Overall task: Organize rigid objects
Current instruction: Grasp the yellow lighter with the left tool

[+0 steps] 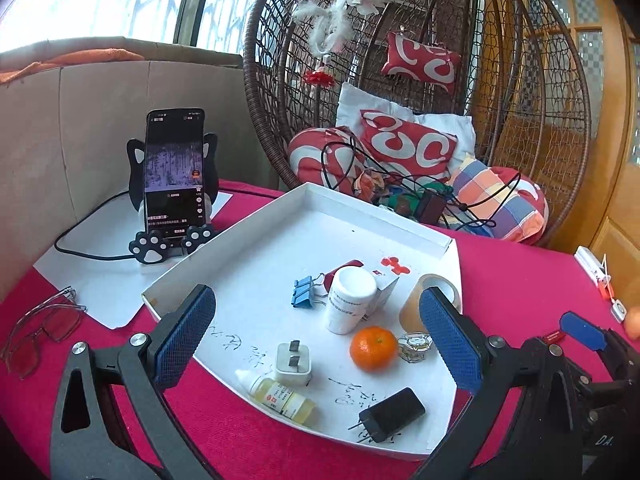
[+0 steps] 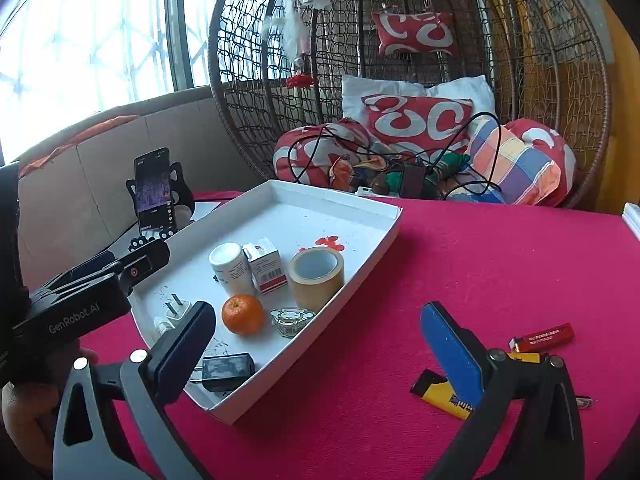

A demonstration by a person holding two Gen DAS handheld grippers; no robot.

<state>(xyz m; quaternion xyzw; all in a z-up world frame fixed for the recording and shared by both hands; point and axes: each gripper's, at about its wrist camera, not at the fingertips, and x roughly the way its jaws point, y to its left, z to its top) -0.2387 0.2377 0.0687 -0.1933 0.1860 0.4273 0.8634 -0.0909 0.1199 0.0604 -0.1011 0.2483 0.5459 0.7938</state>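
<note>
A white tray (image 1: pixel 280 204) (image 2: pixel 376 240) on the red cloth holds an orange (image 1: pixel 373 348) (image 2: pixel 243 314), a white pill bottle (image 1: pixel 350 299) (image 2: pixel 231 268), a tape roll (image 1: pixel 416 304) (image 2: pixel 316 278), a blue binder clip (image 1: pixel 304 292), a white plug (image 1: pixel 294 364), a dropper bottle (image 1: pixel 280 396), a black charger (image 1: pixel 392 414) (image 2: pixel 224 372), a small box (image 2: pixel 266 266) and a charm (image 2: pixel 291 320). My left gripper (image 1: pixel 316 336) is open and empty over the tray's near part. My right gripper (image 2: pixel 320 344) is open and empty over the cloth beside the tray. A yellow lighter (image 2: pixel 440 394) and a red lighter (image 2: pixel 544 338) lie by its right finger.
A phone on a cat-paw stand (image 1: pixel 174 184) (image 2: pixel 154 196) with a cable stands left of the tray. Glasses (image 1: pixel 40 328) lie at the left on the cloth. A wicker hanging chair (image 1: pixel 520 120) with cushions and cables is behind the table. Small items (image 1: pixel 600 276) lie at the right edge.
</note>
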